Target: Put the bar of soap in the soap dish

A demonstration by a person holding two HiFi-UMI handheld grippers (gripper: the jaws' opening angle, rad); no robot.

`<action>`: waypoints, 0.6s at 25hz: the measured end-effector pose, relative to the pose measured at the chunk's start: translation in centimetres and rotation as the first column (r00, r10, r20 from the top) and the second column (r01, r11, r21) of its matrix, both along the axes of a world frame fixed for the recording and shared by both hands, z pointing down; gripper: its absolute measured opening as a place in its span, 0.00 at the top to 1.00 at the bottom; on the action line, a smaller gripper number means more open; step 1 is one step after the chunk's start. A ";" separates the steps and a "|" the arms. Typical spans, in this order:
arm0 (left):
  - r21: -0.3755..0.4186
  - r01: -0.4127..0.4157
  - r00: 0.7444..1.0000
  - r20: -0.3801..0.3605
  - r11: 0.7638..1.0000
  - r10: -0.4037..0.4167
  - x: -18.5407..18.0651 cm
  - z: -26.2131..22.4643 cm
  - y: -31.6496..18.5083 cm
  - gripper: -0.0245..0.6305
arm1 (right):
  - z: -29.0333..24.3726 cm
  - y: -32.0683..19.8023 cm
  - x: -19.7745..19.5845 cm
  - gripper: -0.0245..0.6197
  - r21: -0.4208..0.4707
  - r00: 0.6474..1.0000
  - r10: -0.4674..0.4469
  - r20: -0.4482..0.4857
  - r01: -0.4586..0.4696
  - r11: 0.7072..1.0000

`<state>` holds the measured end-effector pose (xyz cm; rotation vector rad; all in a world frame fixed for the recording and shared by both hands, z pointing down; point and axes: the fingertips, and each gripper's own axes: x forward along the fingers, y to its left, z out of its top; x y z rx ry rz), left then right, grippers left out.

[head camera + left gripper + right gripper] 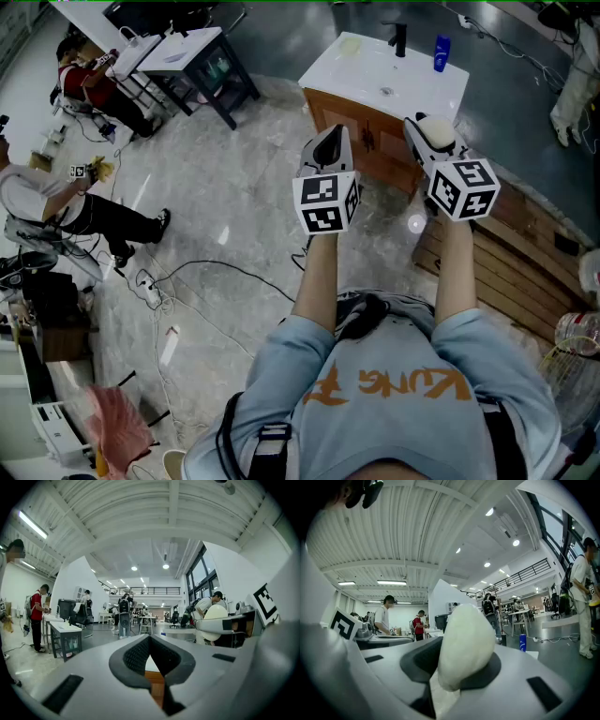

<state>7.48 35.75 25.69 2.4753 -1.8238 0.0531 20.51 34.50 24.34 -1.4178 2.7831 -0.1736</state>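
Closest to the lens, my right gripper [454,670] clamps the cream oval bar of soap [464,639] between its jaws. In the head view I see it upper right, just below the white-topped wooden vanity [422,89]. Left gripper [151,660]: jaws together, nothing held.

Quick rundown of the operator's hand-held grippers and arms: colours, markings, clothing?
The left hand-held gripper and right hand-held gripper match: light grey bodies and dark textured pads. Each carries a white cube printed with black square markers. No cables show on either. The person wears a light blue short-sleeved T-shirt with orange print.
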 end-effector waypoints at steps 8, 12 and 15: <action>0.007 0.009 1.000 -0.004 1.000 -0.009 0.2 0.0 -0.1 0.93 | -0.2 -0.3 0.1 0.77 0.011 1.000 -0.009 0.002 0.009 1.000; 0.010 0.016 1.000 -0.018 1.000 -0.016 0.3 -0.2 -0.7 0.93 | -0.4 -0.8 0.4 0.77 0.011 1.000 -0.013 0.015 0.012 1.000; 0.014 0.018 1.000 -0.017 1.000 -0.017 0.4 -0.3 -1.2 0.93 | -0.5 -1.3 0.7 0.77 0.013 1.000 -0.016 0.017 0.016 1.000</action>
